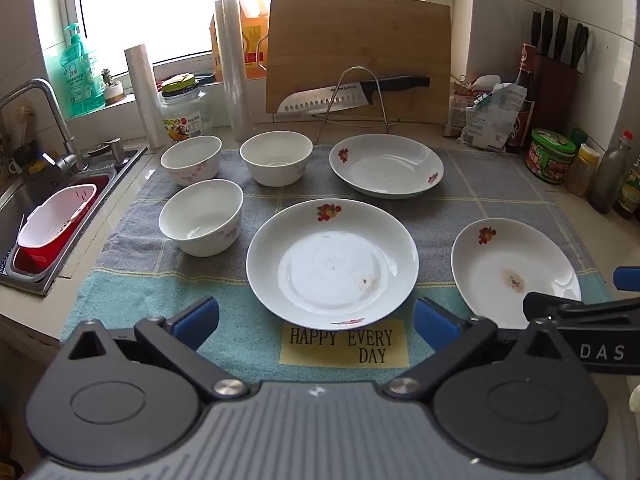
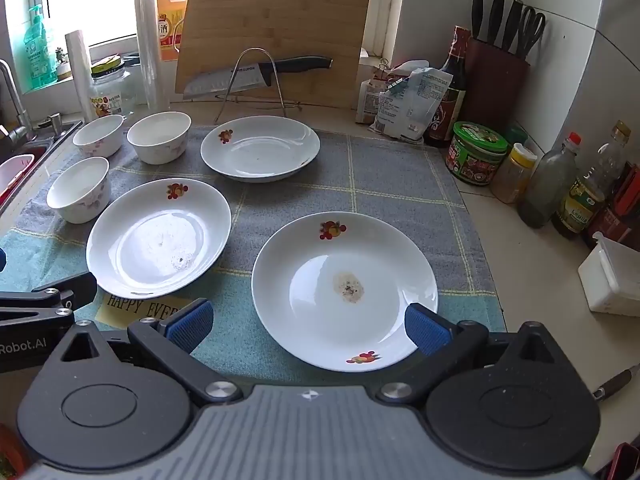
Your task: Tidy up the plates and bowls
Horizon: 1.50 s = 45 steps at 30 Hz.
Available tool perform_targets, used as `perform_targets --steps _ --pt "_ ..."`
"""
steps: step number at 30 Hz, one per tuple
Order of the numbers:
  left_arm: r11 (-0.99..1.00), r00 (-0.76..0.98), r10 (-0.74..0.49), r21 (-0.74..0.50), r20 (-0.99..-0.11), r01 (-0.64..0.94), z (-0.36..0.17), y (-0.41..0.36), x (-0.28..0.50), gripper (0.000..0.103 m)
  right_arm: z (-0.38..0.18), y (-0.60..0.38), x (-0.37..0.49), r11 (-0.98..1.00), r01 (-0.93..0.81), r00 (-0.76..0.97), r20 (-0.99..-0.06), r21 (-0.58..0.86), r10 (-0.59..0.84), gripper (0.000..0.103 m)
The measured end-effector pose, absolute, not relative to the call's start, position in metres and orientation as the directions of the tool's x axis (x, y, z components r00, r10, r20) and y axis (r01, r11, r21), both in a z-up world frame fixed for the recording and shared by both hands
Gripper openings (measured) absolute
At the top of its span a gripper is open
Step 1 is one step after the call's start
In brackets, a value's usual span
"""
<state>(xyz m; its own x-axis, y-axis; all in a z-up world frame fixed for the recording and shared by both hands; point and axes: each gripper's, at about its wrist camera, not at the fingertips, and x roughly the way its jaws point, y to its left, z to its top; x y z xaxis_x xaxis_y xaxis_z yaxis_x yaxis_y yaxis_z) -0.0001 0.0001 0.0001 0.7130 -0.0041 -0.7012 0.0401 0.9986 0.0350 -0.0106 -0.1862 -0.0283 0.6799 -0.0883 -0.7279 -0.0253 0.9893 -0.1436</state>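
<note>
Three white plates with red flower prints lie on a grey and teal towel (image 1: 480, 196). The middle plate (image 1: 332, 264) sits just ahead of my left gripper (image 1: 316, 316), which is open and empty above the towel's front edge. The near right plate (image 2: 344, 288) has a brown stain; my right gripper (image 2: 308, 324) hangs open over its front rim with nothing between the pads. The far plate (image 2: 260, 148) lies by the rack. Three white bowls (image 1: 202, 216) (image 1: 192, 159) (image 1: 276, 157) stand upright at the left. The right gripper's finger (image 1: 568, 306) also shows in the left wrist view.
A sink (image 1: 36, 216) with a red and white basket lies left of the towel. A cutting board (image 1: 356, 52), a knife on a wire rack (image 1: 352, 94) and a jar (image 1: 186, 110) stand behind. Bottles and jars (image 2: 548, 188) and a knife block (image 2: 496, 80) line the right wall.
</note>
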Motion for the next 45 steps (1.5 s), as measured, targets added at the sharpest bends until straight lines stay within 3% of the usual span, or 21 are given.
perform_targets --steps 45 --pt "0.999 0.715 -0.001 0.037 -0.699 0.037 0.0041 0.0034 -0.0006 0.102 -0.0259 -0.1800 -0.0094 0.987 -0.028 0.689 -0.719 -0.156 -0.094 0.103"
